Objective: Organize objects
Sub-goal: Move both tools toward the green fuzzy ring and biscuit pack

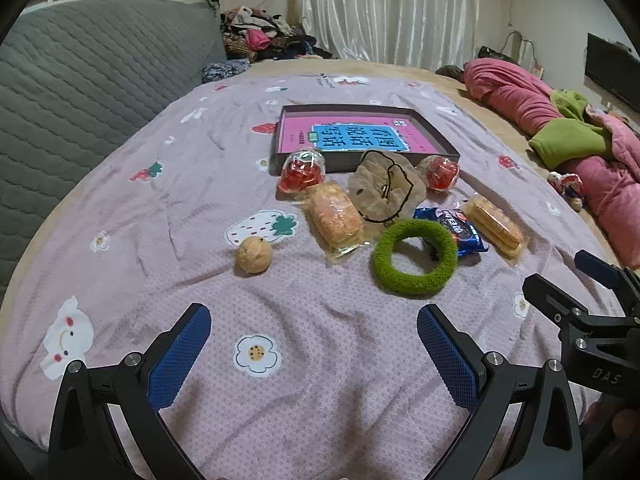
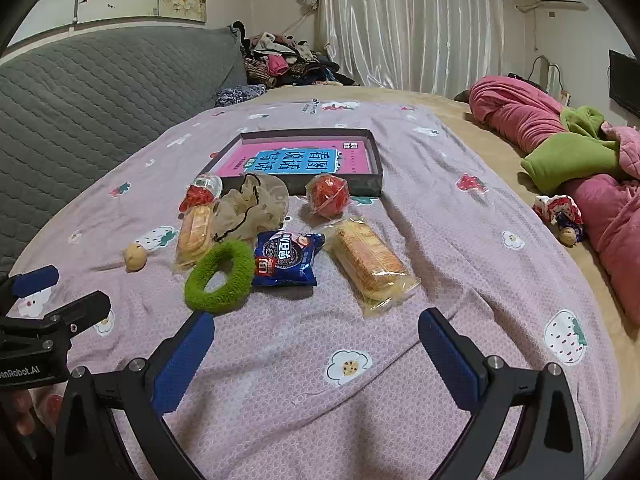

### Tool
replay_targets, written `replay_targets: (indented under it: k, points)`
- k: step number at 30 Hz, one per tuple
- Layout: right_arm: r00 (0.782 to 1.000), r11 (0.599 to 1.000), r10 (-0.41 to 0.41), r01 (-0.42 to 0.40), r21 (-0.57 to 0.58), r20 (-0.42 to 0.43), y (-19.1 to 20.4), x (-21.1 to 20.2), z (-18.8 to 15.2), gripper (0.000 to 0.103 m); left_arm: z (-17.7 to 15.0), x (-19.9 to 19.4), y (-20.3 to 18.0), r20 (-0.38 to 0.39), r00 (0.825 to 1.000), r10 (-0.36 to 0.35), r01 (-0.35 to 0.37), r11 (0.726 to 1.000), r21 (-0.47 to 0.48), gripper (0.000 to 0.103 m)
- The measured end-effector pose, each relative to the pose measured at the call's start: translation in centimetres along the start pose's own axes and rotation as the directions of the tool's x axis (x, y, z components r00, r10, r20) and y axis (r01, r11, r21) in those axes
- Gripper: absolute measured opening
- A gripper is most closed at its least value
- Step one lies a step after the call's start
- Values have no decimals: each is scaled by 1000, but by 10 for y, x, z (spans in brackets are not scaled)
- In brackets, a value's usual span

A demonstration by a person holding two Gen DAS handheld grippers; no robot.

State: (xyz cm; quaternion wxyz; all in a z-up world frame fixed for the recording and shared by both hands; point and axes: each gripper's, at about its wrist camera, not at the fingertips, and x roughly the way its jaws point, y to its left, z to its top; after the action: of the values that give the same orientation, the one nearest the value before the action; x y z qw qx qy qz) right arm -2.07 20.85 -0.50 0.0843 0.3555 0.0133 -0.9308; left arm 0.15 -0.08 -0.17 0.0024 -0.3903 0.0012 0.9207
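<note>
Both grippers hang over the near edge of the pink printed bedspread [image 1: 320,420], and nothing is in hand: the left gripper [image 1: 314,334] has its blue pads spread as wide as they go, empty, and the right gripper [image 2: 316,340] matches it, jaws wide with only cloth between. Just ahead sits the fuzzy green ring [image 2: 219,276], touching the blue foil biscuit packet [image 2: 286,258]. To the right of that lies a clear-wrapped stack of yellow crackers [image 2: 370,266]; out left, a small tan walnut-like ball [image 1: 253,255] sits alone. Behind the ring comes a second clear pack of crackers [image 1: 335,217], then a crumpled beige mesh pouch with a black cord [image 1: 386,190], flanked by two red balls in clear wrap [image 1: 301,172] [image 2: 327,196]. Farthest, mid-bed, the shallow dark cardboard box [image 2: 376,184] holds only a pink-and-blue book, as far as this angle shows. So I judge the sorting barely begun: every loose item remains outside the box. The pouch and balls crowd its front wall.
</note>
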Motion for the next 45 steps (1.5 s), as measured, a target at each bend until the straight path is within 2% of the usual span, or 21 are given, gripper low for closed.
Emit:
replay_targets:
  k: [45]
  points:
    - [1000,1000,4,-4,-14,8,4,-4,1,103,1,-7,1,11,1000,-16,16,1000,-4,103]
